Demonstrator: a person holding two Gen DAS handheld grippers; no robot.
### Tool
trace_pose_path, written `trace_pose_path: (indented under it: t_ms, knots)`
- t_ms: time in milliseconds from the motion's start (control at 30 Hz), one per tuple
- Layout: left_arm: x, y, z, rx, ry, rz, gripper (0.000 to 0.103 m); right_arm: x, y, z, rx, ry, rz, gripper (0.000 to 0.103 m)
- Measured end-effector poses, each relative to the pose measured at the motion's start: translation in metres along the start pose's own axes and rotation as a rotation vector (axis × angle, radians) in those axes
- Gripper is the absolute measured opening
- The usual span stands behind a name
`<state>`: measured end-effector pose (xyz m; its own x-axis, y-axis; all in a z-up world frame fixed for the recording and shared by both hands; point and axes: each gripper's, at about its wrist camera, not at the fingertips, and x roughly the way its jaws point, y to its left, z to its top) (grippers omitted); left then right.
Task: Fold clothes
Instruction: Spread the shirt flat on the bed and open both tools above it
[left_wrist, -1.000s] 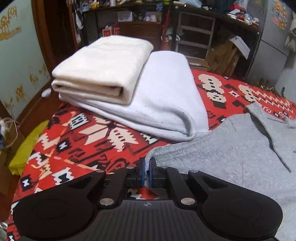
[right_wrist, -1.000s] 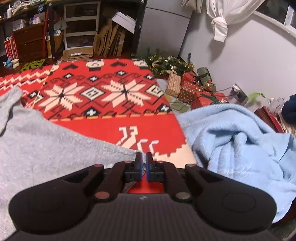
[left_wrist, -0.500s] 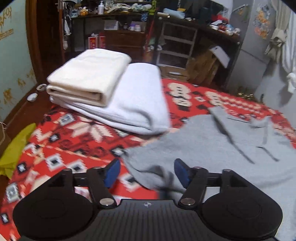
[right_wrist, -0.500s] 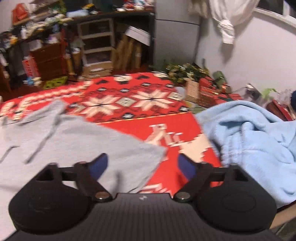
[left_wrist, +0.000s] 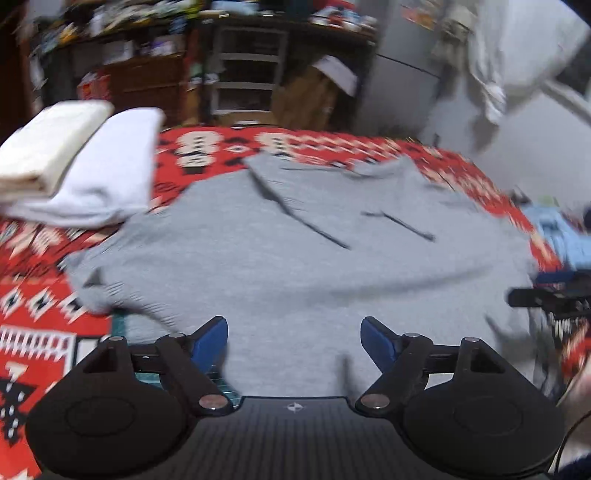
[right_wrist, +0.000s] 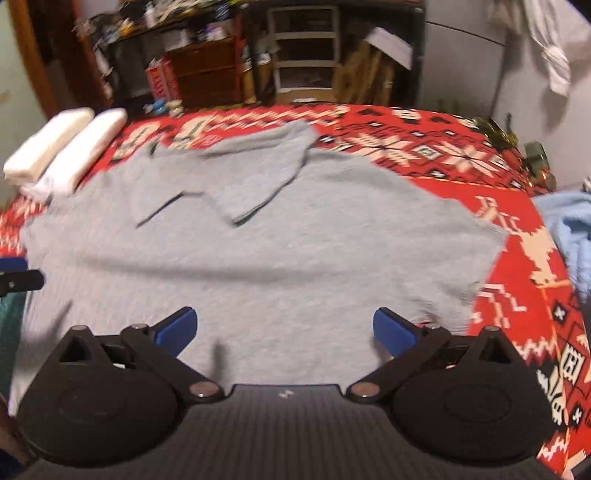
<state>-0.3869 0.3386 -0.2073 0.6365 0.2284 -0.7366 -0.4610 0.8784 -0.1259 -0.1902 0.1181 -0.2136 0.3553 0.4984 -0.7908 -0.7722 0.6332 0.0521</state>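
Both claws, clenched on the hem a second ago, now gape wide and empty: left gripper (left_wrist: 293, 334) and right gripper (right_wrist: 284, 328) hover over the near edge of the grey shirt (right_wrist: 258, 236), spread flat on the red patterned blanket (right_wrist: 517, 258).

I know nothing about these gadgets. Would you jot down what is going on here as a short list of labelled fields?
surface: red patterned blanket
garment being worked on: grey shirt, spread flat, sleeves folded in over the chest
already folded: cream cloth stacked on white cloth, at the far left corner
waiting: light blue fleece, bunched at the right edge
left gripper: open, over the shirt's near hem, holding nothing
right gripper: open, over the near hem, holding nothing
image quality: motion blurred
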Motion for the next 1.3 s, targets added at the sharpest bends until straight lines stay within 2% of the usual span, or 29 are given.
trace_pose_path:
  t_ms: [67, 200, 267, 500, 733, 1000, 1167, 1300]
  knots:
    - [0.006, -0.010, -0.002, 0.042, -0.003, 0.014, 0.089, 0.007, 0.009, -0.003, -0.032, 0.013, -0.016, 0.103]
    - [0.021, -0.018, -0.009, 0.076, 0.020, 0.038, 0.089, 0.021, 0.020, -0.011, -0.078, 0.056, -0.026, 0.103]
    - [0.028, -0.017, -0.013, 0.077, 0.050, 0.042, 0.089, 0.025, 0.018, -0.014, -0.074, 0.044, -0.022, 0.103]
    - [0.034, -0.026, -0.018, 0.124, 0.082, 0.067, 0.103, 0.027, 0.019, -0.009, -0.062, 0.082, -0.026, 0.103]
    - [0.039, -0.030, -0.011, 0.102, 0.123, 0.102, 0.103, 0.034, 0.018, 0.004, -0.054, 0.166, -0.028, 0.103]
    - [0.043, -0.029, -0.004, 0.098, 0.185, 0.091, 0.103, 0.042, 0.020, 0.015, -0.033, 0.224, -0.048, 0.103]
    - [0.042, -0.030, -0.005, 0.100, 0.179, 0.097, 0.103, 0.040, 0.021, 0.012, -0.043, 0.203, -0.045, 0.103]
    - [0.045, -0.032, 0.000, 0.097, 0.219, 0.105, 0.103, 0.037, 0.021, 0.008, -0.036, 0.174, -0.049, 0.103]
